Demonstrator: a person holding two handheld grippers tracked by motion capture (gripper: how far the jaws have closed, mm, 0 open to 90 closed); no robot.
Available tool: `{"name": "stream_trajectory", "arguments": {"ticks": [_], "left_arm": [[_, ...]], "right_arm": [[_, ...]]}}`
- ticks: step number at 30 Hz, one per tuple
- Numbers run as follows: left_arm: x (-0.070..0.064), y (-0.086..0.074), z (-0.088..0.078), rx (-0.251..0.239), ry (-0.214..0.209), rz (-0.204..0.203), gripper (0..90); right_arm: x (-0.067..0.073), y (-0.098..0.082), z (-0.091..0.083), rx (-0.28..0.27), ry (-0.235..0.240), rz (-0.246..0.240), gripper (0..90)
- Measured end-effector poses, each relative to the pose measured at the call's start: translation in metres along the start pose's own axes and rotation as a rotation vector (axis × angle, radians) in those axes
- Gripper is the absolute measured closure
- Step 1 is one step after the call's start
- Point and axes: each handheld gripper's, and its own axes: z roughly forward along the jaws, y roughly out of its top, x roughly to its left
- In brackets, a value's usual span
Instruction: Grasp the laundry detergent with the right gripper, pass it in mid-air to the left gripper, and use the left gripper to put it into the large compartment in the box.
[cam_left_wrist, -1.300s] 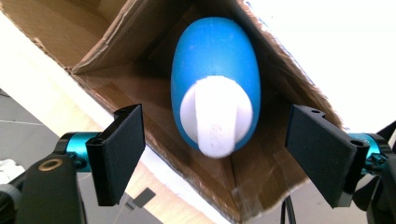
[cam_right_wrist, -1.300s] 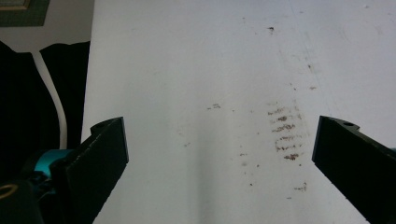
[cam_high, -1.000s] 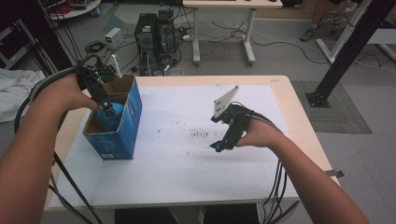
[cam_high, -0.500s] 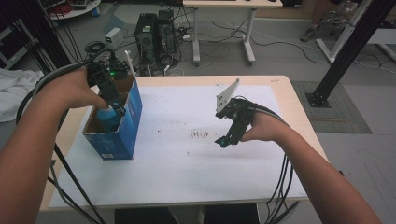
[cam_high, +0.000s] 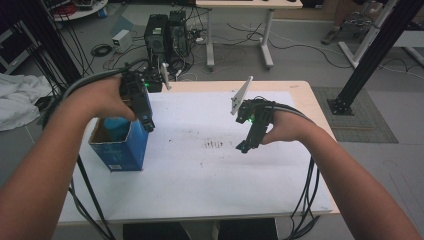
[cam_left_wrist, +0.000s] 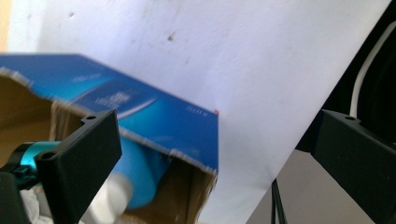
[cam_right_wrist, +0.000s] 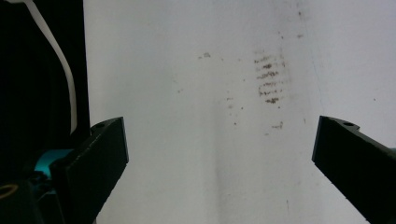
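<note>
While hovering over box (cam_high: 120, 150) holding bottle (cam_left_wrist: 140, 172), left gripper (cam_high: 148, 125) just opened, empty; right gripper (cam_high: 243, 147) open above table (cam_high: 200, 175).

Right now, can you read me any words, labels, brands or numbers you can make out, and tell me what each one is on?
None can be read.
Blue box, side panel: pale print, too blurred to read.
Blue box, white label near the bottom of the front face: too small to read.
White table cover: dark smudges, no writing.

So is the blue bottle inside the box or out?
Inside. The blue bottle lies in the open blue box, below the empty left tongs.
</note>
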Motion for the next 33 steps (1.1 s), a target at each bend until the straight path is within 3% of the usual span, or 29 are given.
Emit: {"name": "stream_trajectory", "arguments": {"ticks": [1,3,6,7,10,13,17,22,26,33], "left_arm": [[0.000,0.000,0.000,0.000,0.000,0.000,1.7],[-0.004,0.011,0.011,0.004,-0.009,0.046,1.7],[-0.005,0.016,0.016,0.011,-0.019,0.067,1.7],[-0.008,0.025,0.029,0.011,-0.010,0.116,1.7],[-0.010,0.030,0.037,-0.001,-0.006,0.137,1.7],[-0.010,0.035,0.049,-0.018,-0.019,0.151,1.7],[-0.010,0.040,0.066,-0.005,-0.033,0.162,1.7],[-0.007,0.041,0.080,-0.014,-0.059,0.186,1.7],[-0.006,0.040,0.083,-0.003,-0.058,0.188,1.7],[-0.003,0.036,0.079,-0.032,-0.068,0.189,1.7]], "right_arm": [[0.000,0.000,0.000,0.000,0.000,0.000,2.8],[-0.003,0.002,0.005,0.043,0.009,-0.005,2.8],[-0.004,0.002,0.007,0.052,0.010,-0.007,2.8],[-0.006,0.003,0.012,0.096,0.010,-0.001,2.8],[-0.008,0.003,0.015,0.120,0.002,0.002,2.8],[-0.010,0.003,0.019,0.142,0.002,0.004,2.8],[-0.013,0.003,0.026,0.186,-0.005,0.001,2.8],[-0.018,0.002,0.029,0.193,-0.005,0.006,2.8],[-0.020,0.000,0.031,0.210,-0.012,0.010,2.8],[-0.023,-0.004,0.029,0.213,-0.015,0.031,2.8]]}}
